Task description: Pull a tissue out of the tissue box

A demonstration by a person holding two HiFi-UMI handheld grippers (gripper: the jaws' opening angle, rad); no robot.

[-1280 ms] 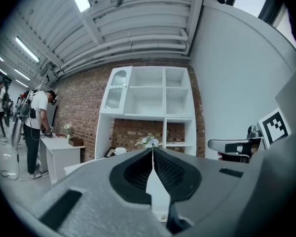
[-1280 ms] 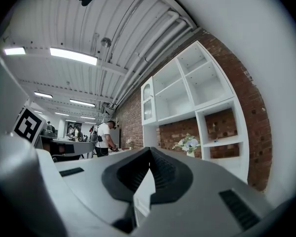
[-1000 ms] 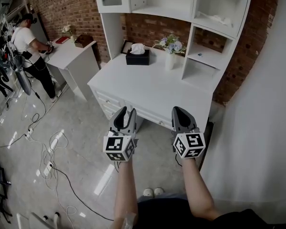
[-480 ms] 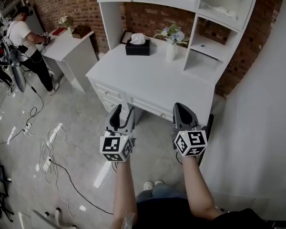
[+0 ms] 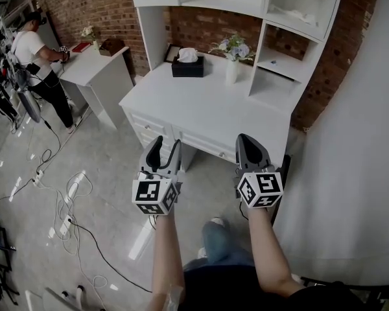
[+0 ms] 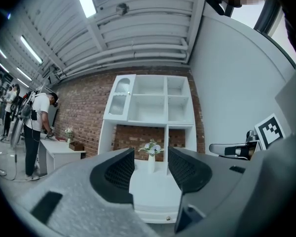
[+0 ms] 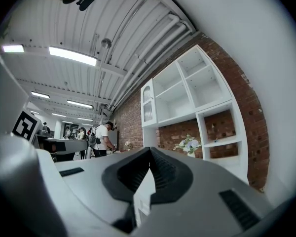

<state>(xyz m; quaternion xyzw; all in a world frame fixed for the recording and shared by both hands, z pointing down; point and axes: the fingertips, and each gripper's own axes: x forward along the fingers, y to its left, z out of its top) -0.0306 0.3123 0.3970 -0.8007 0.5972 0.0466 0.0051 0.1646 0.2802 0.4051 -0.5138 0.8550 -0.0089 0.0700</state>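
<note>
A black tissue box [image 5: 187, 68] with a white tissue [image 5: 187, 55] sticking out of its top stands at the back of the white desk [image 5: 201, 112], left of a vase. Both grippers hang level in front of the desk's drawers, far short of the box. My left gripper [image 5: 166, 145] is open with nothing between its jaws; in the left gripper view [image 6: 151, 166] the desk top shows through the gap. My right gripper [image 5: 247, 138] is shut and holds nothing; its tips meet in the right gripper view [image 7: 149, 151]. Neither gripper view shows the box.
A white vase of flowers [image 5: 231, 69] stands right of the box, under a white shelf unit [image 5: 272, 18] on the desk. A person [image 5: 35, 54] works at a second white table [image 5: 94, 67] at the left. Cables [image 5: 65, 199] lie on the grey floor.
The left gripper's jaws have spread wider apart. Both grippers sit a little closer to the desk front, and a leg now shows stepping forward below them.
</note>
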